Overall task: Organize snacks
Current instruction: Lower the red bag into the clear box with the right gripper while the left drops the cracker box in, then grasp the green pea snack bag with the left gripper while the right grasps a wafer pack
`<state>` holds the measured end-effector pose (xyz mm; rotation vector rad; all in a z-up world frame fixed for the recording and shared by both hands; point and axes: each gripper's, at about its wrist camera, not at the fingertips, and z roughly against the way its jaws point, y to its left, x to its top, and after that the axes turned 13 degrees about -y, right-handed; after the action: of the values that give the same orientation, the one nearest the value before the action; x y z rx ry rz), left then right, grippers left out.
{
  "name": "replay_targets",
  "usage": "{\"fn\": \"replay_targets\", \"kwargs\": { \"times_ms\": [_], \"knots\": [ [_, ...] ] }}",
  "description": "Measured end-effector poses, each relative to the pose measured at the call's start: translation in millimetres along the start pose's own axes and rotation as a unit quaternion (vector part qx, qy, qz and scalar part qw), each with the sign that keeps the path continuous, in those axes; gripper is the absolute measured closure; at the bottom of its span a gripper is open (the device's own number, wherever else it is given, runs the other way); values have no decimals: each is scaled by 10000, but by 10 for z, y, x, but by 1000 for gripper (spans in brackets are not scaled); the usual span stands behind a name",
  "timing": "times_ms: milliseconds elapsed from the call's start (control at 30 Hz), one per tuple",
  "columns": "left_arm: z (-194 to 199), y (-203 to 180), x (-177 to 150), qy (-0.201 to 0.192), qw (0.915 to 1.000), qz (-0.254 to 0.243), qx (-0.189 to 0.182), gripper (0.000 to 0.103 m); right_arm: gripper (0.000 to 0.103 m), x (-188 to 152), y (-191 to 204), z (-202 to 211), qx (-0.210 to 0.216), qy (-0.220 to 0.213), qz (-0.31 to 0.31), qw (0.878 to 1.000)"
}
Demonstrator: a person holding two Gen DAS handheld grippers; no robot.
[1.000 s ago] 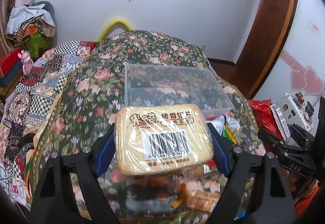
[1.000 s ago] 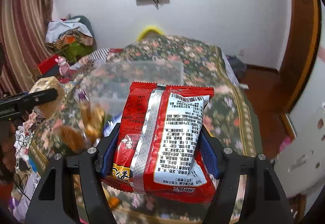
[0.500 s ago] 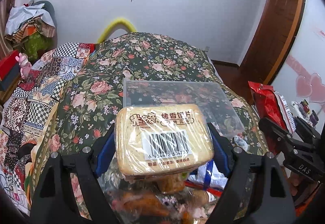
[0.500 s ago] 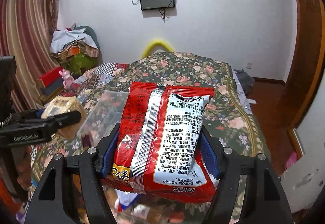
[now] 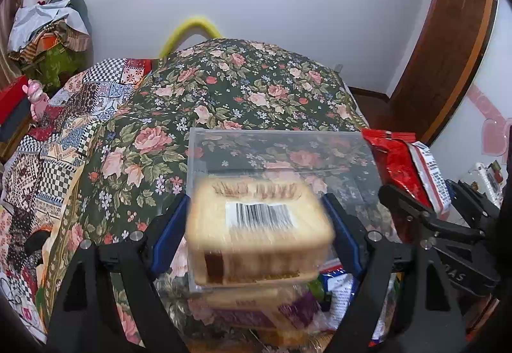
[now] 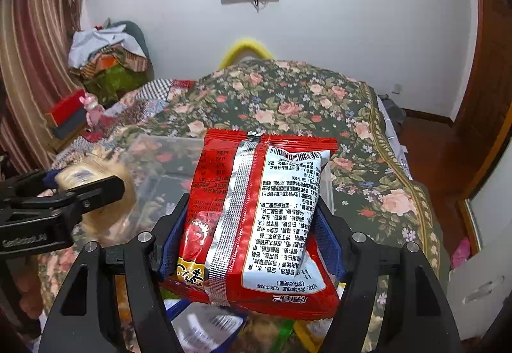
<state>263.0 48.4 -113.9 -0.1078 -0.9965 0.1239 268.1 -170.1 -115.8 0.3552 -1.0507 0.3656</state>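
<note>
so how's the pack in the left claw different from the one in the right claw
The toast pack is a pale tan, boxy block, while the red packet is a soft, crinkled pouch. The toast pack shows a barcode label on top; the red packet shows a silver seam and a white panel of dense print. The toast pack is motion-blurred, the red packet sharp. Both are clamped between blue pads, left claw and right claw, near the clear box.

Bedspread: dark green w/ pink roses. Patchwork quilt at 9 o'clock: black-white checks, red and cream. Box: clear. Toast pack at 6 o'clock: tan, white barcode patch, black bars. Snack bag: red, silver seam, white panel w/ black print. Grippers black w/ blue pads. Wall at 12 o'clock: white. Hoop: yellow. Curtain: red-cream stripes.
</note>
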Motion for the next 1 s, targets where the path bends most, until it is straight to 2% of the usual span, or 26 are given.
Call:
{"fn": "replay_targets", "kwargs": {
  "times_ms": [200,500,633,800,1000],
  "knots": [
    [-77,-57,27,-18,9998,-218,20,21,35,-42,0,-204,6,298,26,9996],
    [13,-17,23,-8,9999,-165,-30,21,33,-94,102,-241,27,503,261,9984],
    [182,-20,36,-117,9996,-247,-96,20,22,-57,144,-96,34,383,279,9989],
    [480,31,11,-218,9992,-315,-146,18,21,5,199,202,84,142,328,9993],
    [847,116,-174,-164,9991,-383,-118,9,20,-29,251,642,224,-80,350,9991]
  ]
}}
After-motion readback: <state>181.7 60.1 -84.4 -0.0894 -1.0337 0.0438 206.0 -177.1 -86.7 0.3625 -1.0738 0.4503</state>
